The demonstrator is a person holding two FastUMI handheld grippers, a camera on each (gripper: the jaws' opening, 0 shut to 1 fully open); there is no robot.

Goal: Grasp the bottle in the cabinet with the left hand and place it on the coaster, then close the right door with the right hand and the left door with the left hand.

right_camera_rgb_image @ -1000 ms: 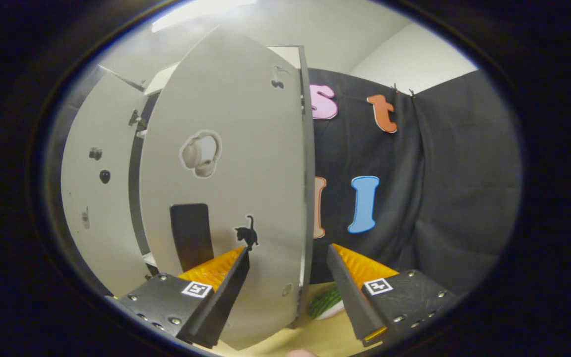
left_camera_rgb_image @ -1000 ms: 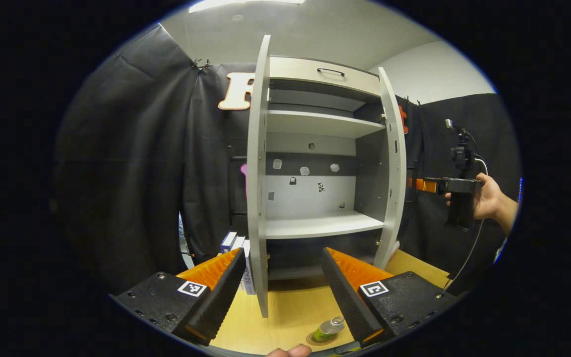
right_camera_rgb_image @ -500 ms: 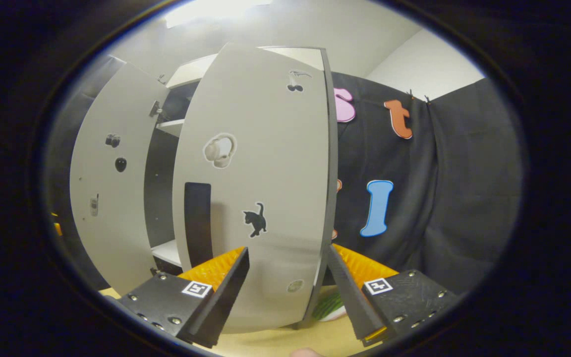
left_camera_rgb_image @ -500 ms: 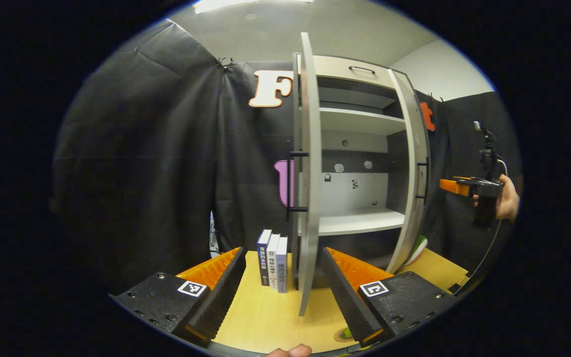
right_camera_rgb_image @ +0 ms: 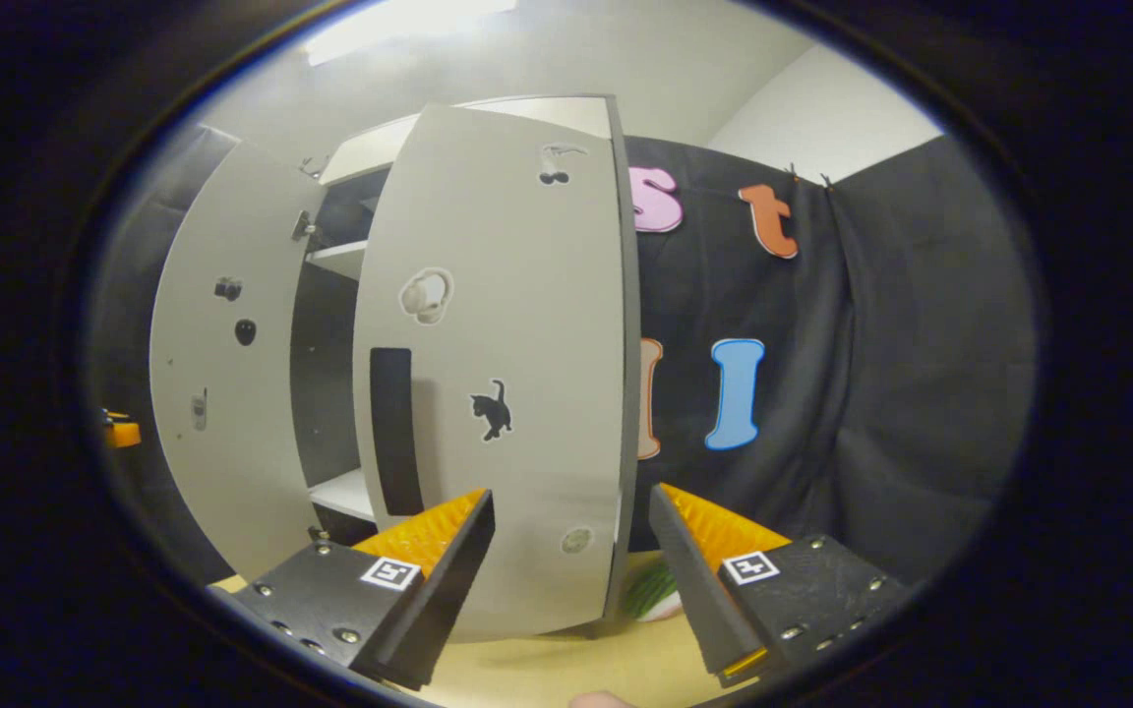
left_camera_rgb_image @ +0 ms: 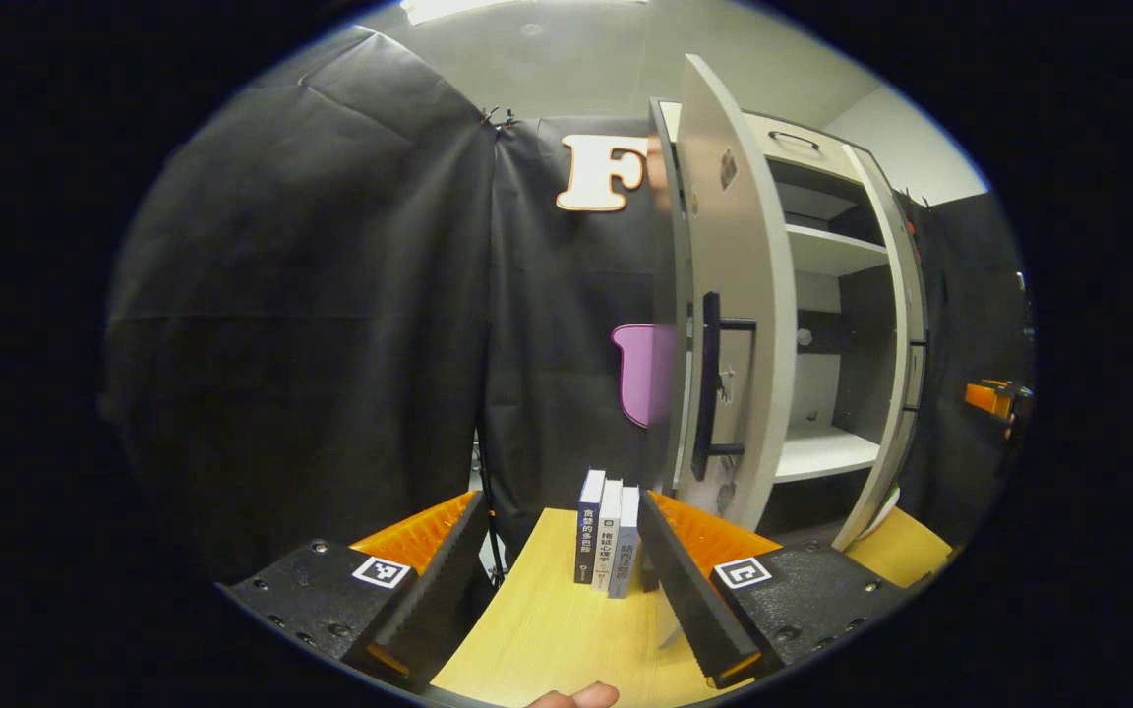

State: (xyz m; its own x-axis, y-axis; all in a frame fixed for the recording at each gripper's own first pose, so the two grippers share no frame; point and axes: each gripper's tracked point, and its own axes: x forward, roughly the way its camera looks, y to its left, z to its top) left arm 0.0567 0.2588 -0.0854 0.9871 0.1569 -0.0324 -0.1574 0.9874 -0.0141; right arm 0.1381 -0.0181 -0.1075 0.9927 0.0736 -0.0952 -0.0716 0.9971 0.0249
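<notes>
My left gripper (left_camera_rgb_image: 562, 506) is open with nothing between its fingers, on the outer side of the cabinet's left door (left_camera_rgb_image: 739, 295). That door stands half open, and its black handle (left_camera_rgb_image: 714, 383) is just above my right finger. Beyond it are the white shelves (left_camera_rgb_image: 822, 452) and the right door (left_camera_rgb_image: 906, 344), seen edge-on. My right gripper (right_camera_rgb_image: 571, 506) is open in front of the right door's outer face (right_camera_rgb_image: 507, 324), which carries stickers and a dark handle (right_camera_rgb_image: 394, 428). The door's free edge runs down between the fingers. The left door's inner face (right_camera_rgb_image: 222, 393) lies further left.
Three books (left_camera_rgb_image: 608, 536) stand upright on the wooden table (left_camera_rgb_image: 547, 629), just left of the left door. A green-striped object (right_camera_rgb_image: 650, 590) lies on the table behind the right door. The other gripper shows far off at the right (left_camera_rgb_image: 994, 398) and at the left (right_camera_rgb_image: 119, 433).
My left gripper swung left, from facing the open shelves to the left door's outer side; the bottle and coaster slid out of its view. The right gripper shifted only slightly before the right door.
</notes>
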